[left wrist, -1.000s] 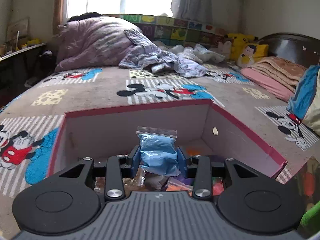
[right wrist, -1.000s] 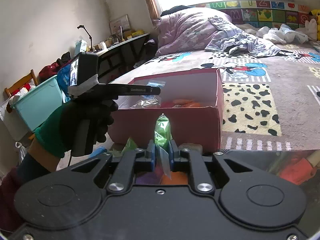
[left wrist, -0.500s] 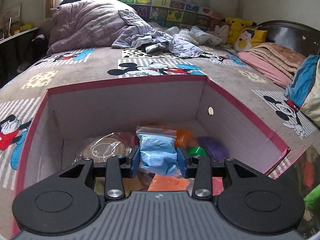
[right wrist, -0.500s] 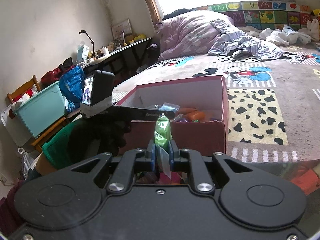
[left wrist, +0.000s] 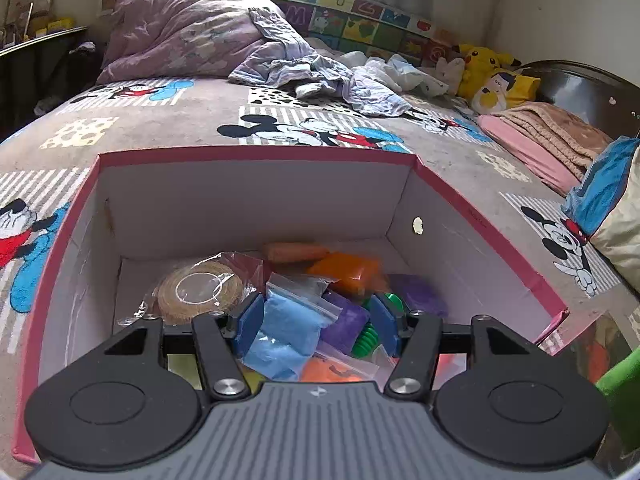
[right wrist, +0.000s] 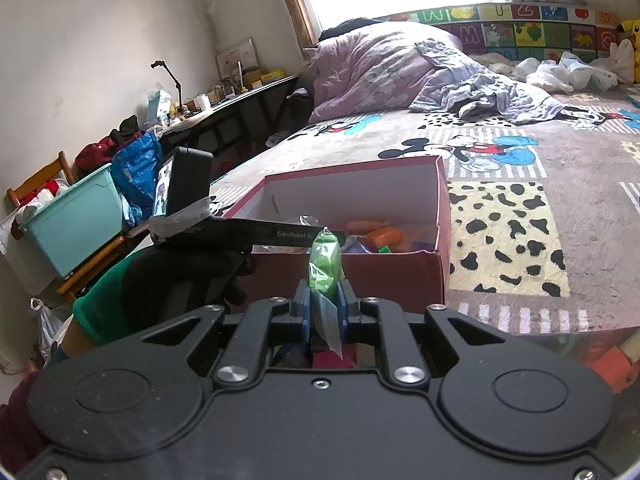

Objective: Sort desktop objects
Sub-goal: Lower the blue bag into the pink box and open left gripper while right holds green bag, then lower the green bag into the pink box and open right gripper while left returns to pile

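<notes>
Behind everything lies a bed covered in a grey cartoon-mouse blanket (left wrist: 192, 120), with a heaped lilac quilt (left wrist: 180, 36) near the window and a yellow plush toy (left wrist: 480, 60) by the dark headboard. From my left wrist, my left tongs (left wrist: 316, 320) hang inside the red-edged cardboard box (left wrist: 256, 154), spread wide. The blue powder zip bag (left wrist: 288, 328) lies between the pads, leaning on the left pad and clear of the right one, resting on the pile. Crowding it are a purple putty bag (left wrist: 346, 320), a green ribbed plastic piece (left wrist: 366, 340) just inside the right pad, an orange putty bag (left wrist: 346, 270) farther back, and a bagged roll of tan tape (left wrist: 198, 292) to the left. The box's white walls close in on three sides.

From my right wrist, my right tongs (right wrist: 323, 304) are narrowed onto a green powder zip bag (right wrist: 325, 266), which stands upright between the pads. They sit short of the box's near red wall (right wrist: 400, 276), which stands between this bag and the inside. My left tool's black arm (right wrist: 280, 234) reaches across over the box, gripped by my black-gloved left hand (right wrist: 188, 280). Off to the left are a teal plastic bin (right wrist: 76, 220) and a cluttered dark desk (right wrist: 240, 96).
</notes>
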